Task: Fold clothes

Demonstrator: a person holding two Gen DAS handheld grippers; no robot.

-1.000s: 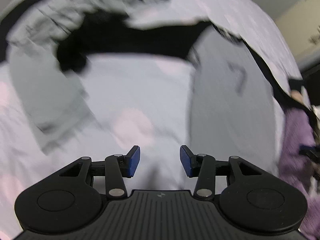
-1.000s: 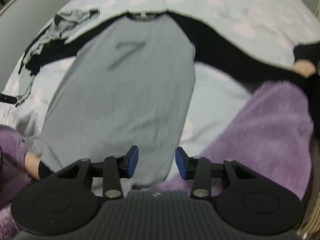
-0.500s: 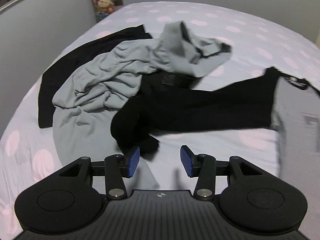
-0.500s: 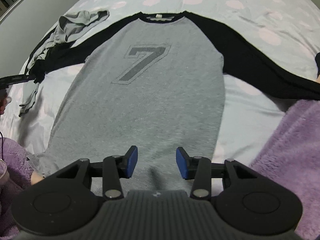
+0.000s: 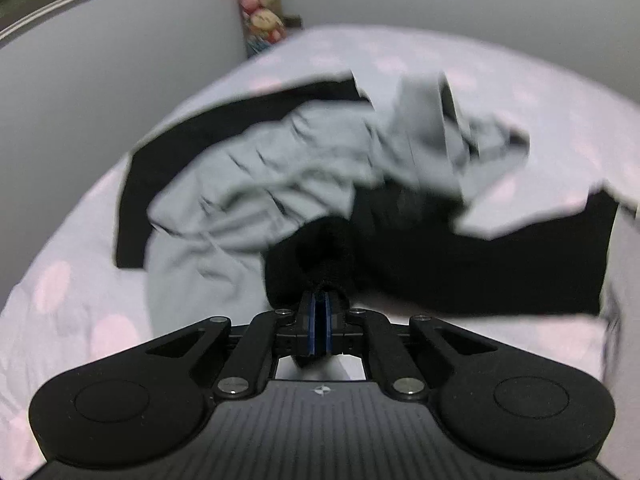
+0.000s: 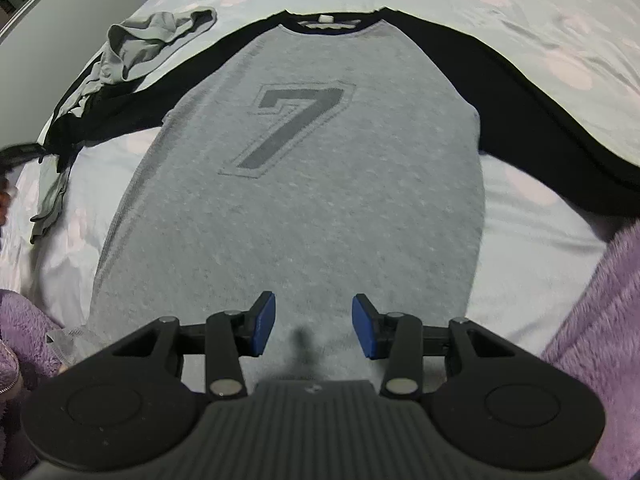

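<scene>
Pale bedding point(image 6: 520, 20) with pink dots is bounded by grey walls point(image 5: 100, 100). On it the grey shirt point(image 6: 300, 220) is spread flat beneath the half-open, empty right tongs point(image 6: 314, 330). Its black sleeve cuff point(image 5: 316, 264) is clamped by the left tongs point(image 5: 320, 320).

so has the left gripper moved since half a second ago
Yes. The left gripper has closed in on the black sleeve, whose cuff now sits at its shut jaws; the crumpled grey garment looms larger.
</scene>
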